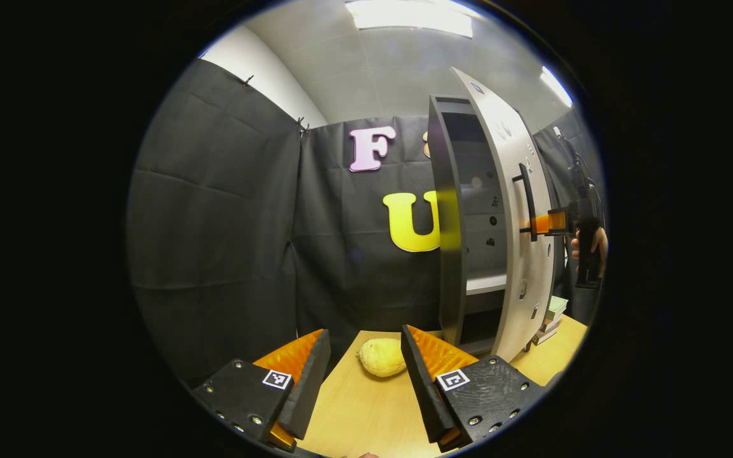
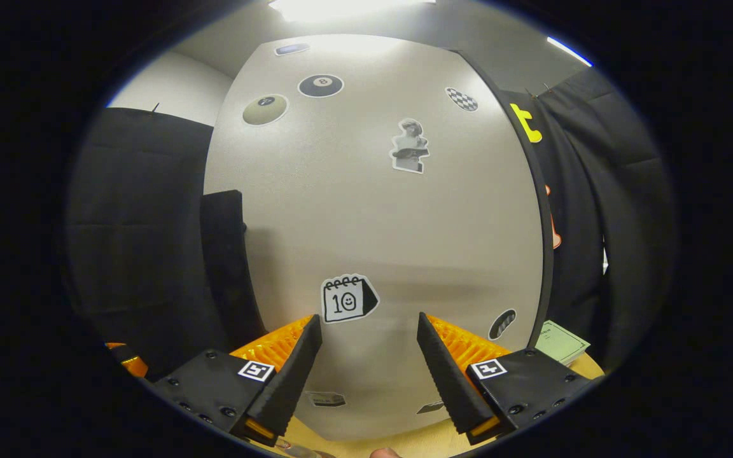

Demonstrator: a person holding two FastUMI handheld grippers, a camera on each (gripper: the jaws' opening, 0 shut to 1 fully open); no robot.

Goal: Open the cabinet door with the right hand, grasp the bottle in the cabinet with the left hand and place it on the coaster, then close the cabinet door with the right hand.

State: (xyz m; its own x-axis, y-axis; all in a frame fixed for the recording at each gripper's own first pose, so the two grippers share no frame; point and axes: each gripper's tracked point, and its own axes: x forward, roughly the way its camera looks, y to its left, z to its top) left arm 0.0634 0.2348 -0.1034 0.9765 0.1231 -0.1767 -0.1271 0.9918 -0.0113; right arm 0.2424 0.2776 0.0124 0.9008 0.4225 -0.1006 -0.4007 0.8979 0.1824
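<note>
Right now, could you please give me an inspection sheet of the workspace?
Surface: wooden table, mostly bare in front of the left gripper.
Job's things: cabinet stands on the table, its door partly open; handle on the door front. Bottle and coaster: nothing seen.
Clutter: yellow lemon-like fruit on the table; stacked books beside the cabinet.
Grippers: left gripper open, holding nothing; right gripper open, facing the stickered door, its tip at the handle in the left gripper view.
Cables: nothing seen.
Surroundings: black cloth wall, ceiling light.

Grey stickered door (image 2: 366, 216); yellow fruit (image 1: 382, 357); tan table (image 1: 366, 413).
</note>
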